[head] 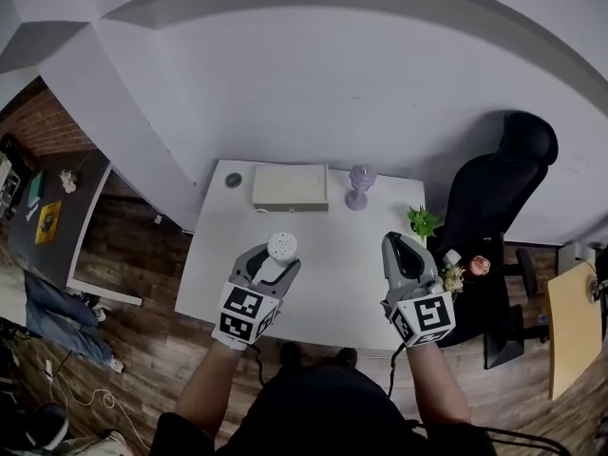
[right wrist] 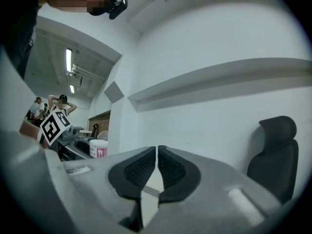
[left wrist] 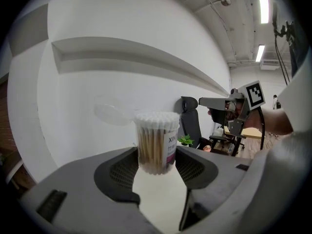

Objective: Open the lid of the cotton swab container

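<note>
Left gripper (head: pixel 275 262) is clamping the container (left wrist: pixel 156 143), lid (left wrist: pixel 111 114) hanging open already; right gripper (right wrist: pixel 156 152) is idling, jaws together, empty.

Cotton swab container (left wrist: pixel 156 130) was clear, glossy plastic; swab sticks (left wrist: pixel 148 147) looked wooden. Table (head: pixel 328 274) was smooth, matt white. Left gripper (left wrist: pixel 157 162) carried black, finely dimpled pads (left wrist: pixel 121 172).

**White table and its load**

The white table (head: pixel 332 269) is carrying a cream box (head: pixel 290 186) at the back, with a dark disc (head: pixel 234 180) just left of it. A lilac goblet (head: pixel 360 186) is standing to the box's right, and a green plant (head: pixel 423 221) is sitting at the right edge. The cotton swab container (head: pixel 282 246) is showing at front left, and whether it touches the tabletop is unclear.
</note>
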Demonstrator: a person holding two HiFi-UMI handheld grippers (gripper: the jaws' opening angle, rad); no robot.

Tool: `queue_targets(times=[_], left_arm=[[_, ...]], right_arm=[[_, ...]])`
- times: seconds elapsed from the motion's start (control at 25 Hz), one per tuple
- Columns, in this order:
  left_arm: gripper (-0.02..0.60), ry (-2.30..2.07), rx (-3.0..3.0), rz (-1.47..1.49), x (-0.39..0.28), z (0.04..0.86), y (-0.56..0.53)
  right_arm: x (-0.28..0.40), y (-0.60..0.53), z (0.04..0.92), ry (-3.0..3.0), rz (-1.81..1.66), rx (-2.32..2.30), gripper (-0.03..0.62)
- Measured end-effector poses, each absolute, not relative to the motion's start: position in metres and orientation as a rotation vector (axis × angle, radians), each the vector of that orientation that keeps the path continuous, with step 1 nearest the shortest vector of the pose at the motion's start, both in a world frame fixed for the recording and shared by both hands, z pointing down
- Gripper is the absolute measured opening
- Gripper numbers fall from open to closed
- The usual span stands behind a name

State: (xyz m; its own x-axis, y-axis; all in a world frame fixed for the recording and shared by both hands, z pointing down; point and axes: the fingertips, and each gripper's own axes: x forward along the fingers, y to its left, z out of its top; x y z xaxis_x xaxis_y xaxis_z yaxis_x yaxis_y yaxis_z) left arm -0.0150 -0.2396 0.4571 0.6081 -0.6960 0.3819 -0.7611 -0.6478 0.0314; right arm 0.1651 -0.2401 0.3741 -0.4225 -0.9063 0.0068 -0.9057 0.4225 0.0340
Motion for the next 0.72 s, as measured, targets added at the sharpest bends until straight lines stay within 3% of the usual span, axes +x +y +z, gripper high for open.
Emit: queue_targets(times=[0.72], left_arm=[[0.235, -1.197, 2.657, 0.457, -0.008, 0.446, -0.241]], right_arm=[[0.168, -0.237, 0.377, -2.592, -0.074, 1.656, 0.008]])
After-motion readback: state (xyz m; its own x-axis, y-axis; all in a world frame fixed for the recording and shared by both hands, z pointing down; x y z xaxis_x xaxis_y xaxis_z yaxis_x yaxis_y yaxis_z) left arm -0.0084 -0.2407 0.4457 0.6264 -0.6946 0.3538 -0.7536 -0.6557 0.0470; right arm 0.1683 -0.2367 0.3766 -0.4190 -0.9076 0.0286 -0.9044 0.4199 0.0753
